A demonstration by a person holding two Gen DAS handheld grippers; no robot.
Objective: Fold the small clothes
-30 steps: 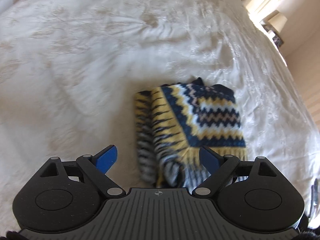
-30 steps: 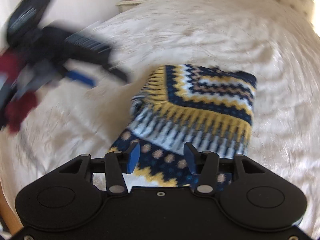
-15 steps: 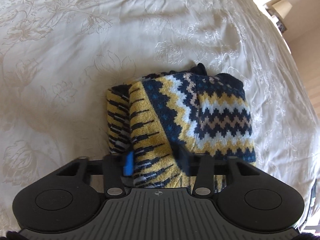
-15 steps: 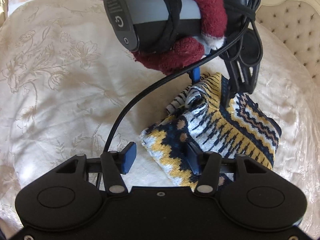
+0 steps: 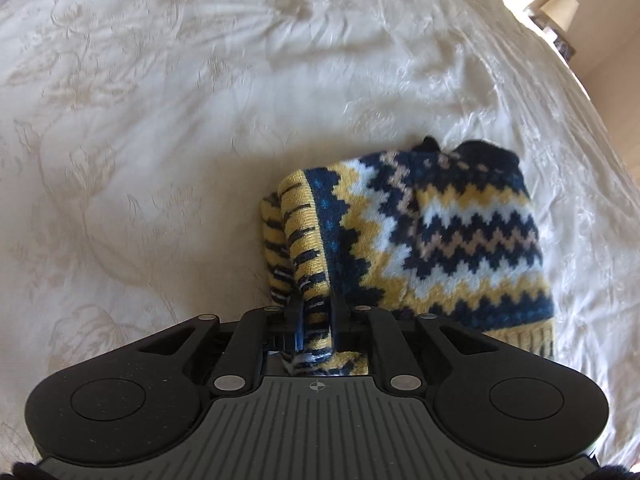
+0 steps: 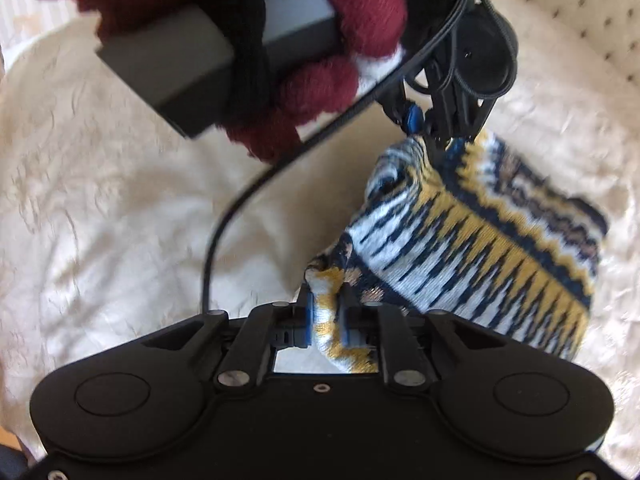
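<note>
A small knitted sweater (image 5: 440,240) with navy, yellow and white zigzag bands lies partly folded on the bed. My left gripper (image 5: 314,316) is shut on its striped near edge. In the right wrist view my right gripper (image 6: 326,312) is shut on another corner of the sweater (image 6: 480,248), which is lifted off the bed. The left gripper (image 6: 428,132) shows there too, held by a hand in a dark red glove (image 6: 320,40), pinching the sweater's far corner.
A cream bedspread (image 5: 160,140) with a floral pattern covers the bed. A tufted headboard (image 6: 580,8) stands behind it. A lamp (image 5: 558,4) sits on a bedside stand at the far right. A black cable (image 6: 224,224) hangs from the left gripper.
Both grippers closed on the sweater's edge, from open one second ago. The sweater's gripped corners have risen off the bed. The left hand came in close ahead of my right gripper.
</note>
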